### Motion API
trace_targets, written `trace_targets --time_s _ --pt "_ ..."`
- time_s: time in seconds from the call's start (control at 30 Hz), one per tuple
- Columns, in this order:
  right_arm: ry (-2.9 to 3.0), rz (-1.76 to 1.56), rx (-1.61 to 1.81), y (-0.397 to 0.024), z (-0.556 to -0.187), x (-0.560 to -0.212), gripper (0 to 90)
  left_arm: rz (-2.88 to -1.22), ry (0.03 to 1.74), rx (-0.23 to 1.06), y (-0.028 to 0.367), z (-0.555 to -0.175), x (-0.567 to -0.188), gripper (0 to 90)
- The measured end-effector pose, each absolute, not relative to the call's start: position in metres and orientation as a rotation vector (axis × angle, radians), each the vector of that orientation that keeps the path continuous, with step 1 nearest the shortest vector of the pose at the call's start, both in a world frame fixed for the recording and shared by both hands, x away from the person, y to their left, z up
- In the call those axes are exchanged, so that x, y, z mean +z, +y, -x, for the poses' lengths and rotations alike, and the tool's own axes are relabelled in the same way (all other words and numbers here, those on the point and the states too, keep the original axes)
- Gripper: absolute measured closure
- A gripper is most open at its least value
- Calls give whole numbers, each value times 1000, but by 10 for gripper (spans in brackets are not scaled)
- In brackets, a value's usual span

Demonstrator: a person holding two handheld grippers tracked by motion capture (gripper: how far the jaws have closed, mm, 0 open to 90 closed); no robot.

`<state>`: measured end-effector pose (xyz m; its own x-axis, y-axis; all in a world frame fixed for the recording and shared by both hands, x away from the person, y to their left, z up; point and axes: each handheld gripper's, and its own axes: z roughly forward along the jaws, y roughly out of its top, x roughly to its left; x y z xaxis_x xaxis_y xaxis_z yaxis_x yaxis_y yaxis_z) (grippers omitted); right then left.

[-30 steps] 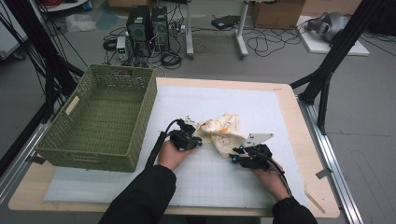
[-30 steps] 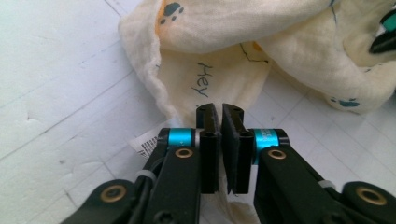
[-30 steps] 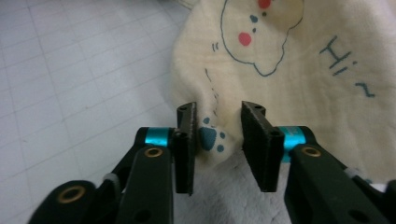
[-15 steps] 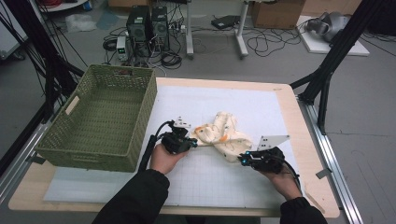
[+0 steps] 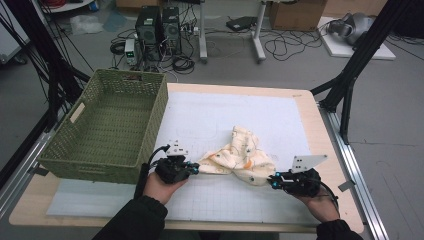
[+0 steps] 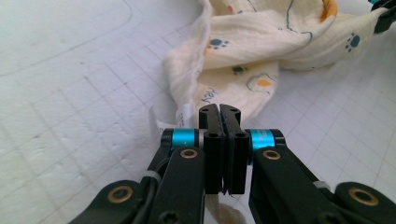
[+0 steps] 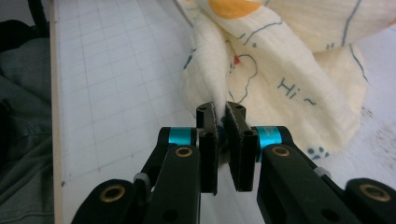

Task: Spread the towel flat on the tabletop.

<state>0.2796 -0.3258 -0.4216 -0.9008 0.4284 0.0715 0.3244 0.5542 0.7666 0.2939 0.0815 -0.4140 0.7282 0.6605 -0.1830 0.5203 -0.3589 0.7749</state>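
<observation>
A cream cloth (image 5: 241,154) printed with paw marks and small drawings lies on the white grid mat (image 5: 220,112). My left gripper (image 5: 196,169) is at the cloth's left end, shut on a corner by its label. In the left gripper view the jaws (image 6: 219,109) meet on the cloth (image 6: 261,42). My right gripper (image 5: 272,181) holds the cloth's right end. Its jaws have just been closing, and in the right gripper view they (image 7: 220,109) pinch a fold of the cloth (image 7: 289,70). The cloth is pulled out between the two grippers, bunched in the middle.
A green woven basket (image 5: 156,112) stands on the left of the table, close to my left hand. The wooden table edge (image 5: 330,150) runs along the right. Beyond the table are computer towers (image 5: 157,22), cables and black frame legs (image 5: 350,75).
Both grippers have drawn apart and toward the near edge, left going left and right going right. The cloth, bunched between them before, is now stretched out wider.
</observation>
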Motion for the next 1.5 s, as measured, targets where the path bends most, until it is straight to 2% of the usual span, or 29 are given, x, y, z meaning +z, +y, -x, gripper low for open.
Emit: trace_targets --time_s 0.17,0.27,0.43,0.47,0.5,0.57,0.6,0.7,0.8,1.0,1.27,1.4,1.5 --pt "2635 -689 1256 -334 -282 -422 842 -1991 937 233 88 -297 -410 880" --pt "2665 -696 1248 -337 -286 -426 843 -2016 945 230 87 -300 -412 880" --pt "2716 -677 1266 -338 -283 -429 836 -2038 911 171 86 -293 -413 880" --pt "2730 -658 1281 -336 -282 -429 803 -2043 891 151 86 -292 -413 875" --pt "2724 -656 1289 -335 -282 -427 748 -2045 878 153 85 -291 -412 854" --pt "2720 -636 1334 -332 -281 -422 708 -2031 872 153 84 -291 -407 753" --pt "2695 -621 1346 -330 -281 -417 659 -2033 861 152 83 -292 -405 674" --pt "2656 -619 1370 -327 -283 -410 628 -2010 834 162 81 -293 -397 612" --pt "2649 -638 1358 -325 -289 -412 603 -2041 824 182 75 -299 -397 606" --pt "2730 -642 1266 -306 -299 -427 581 -2130 870 213 56 -318 -420 622" --pt "2824 -532 1250 -273 -299 -436 584 -2212 882 223 48 -329 -436 786" --pt "2853 -511 1195 -264 -302 -440 632 -2209 890 225 50 -330 -437 849" --pt "2836 -506 1178 -264 -302 -441 733 -2215 885 229 50 -330 -436 886"
